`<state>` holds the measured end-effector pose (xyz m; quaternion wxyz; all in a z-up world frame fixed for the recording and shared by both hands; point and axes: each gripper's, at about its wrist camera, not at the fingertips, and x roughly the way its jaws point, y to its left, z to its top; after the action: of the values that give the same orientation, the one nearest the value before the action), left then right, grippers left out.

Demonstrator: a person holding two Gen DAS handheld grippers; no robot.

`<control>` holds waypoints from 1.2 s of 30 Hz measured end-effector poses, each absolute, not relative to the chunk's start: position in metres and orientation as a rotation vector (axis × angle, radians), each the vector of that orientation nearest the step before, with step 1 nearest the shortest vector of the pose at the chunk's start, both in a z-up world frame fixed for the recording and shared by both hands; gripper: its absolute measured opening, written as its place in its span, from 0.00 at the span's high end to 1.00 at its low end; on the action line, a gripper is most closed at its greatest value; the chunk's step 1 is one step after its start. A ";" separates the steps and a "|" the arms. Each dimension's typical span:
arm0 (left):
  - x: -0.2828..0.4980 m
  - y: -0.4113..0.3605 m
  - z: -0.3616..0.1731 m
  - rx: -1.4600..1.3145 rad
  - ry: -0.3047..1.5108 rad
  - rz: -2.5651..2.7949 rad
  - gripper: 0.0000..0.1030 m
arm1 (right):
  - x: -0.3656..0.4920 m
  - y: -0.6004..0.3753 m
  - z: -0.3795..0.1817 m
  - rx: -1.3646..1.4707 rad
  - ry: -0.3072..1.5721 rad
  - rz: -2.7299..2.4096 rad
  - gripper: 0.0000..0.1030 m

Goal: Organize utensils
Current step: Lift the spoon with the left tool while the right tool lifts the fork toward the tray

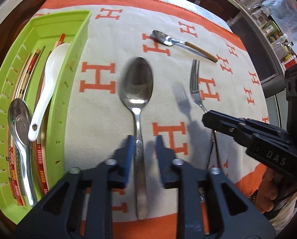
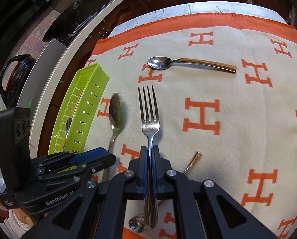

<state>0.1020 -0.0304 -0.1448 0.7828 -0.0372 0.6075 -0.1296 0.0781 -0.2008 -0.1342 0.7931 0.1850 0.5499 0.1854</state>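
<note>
Steel fork [image 2: 150, 119] is clamped in the level right gripper [image 2: 150, 153]; the left gripper [image 1: 143, 141] straddles the spoon [image 1: 137, 91], jaws apart.

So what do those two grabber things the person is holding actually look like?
Both are black plastic tools with angular, cut-out frames, silver screw heads and blue pads on the fingers. The left gripper carries white "GenRobot.AI" lettering; the right gripper is embossed with "DAS". Each has a boxy black module with round sockets.

Bare cloth [image 2: 238, 139] right of fork [image 2: 150, 119]; green tray [image 1: 72, 75] walls off left side.
</note>
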 end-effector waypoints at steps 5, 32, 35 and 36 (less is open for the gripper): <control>0.097 -0.029 -0.149 -0.059 1.308 -0.268 0.60 | 0.077 -0.203 -0.135 0.404 1.179 0.406 0.96; 0.084 0.000 -0.115 -0.158 1.222 -0.297 0.94 | 0.073 -0.187 -0.117 0.409 1.153 0.467 0.96; 0.083 0.004 -0.105 -0.169 1.198 -0.303 0.94 | 0.074 -0.181 -0.116 0.400 1.160 0.471 0.96; 0.082 0.007 -0.102 -0.174 1.192 -0.304 0.94 | 0.074 -0.179 -0.115 0.397 1.162 0.469 0.96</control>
<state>0.0819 0.0070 -0.1016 0.8132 -0.0815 0.5584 -0.1424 0.0739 -0.1790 -0.1148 0.7916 0.1846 0.5402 0.2179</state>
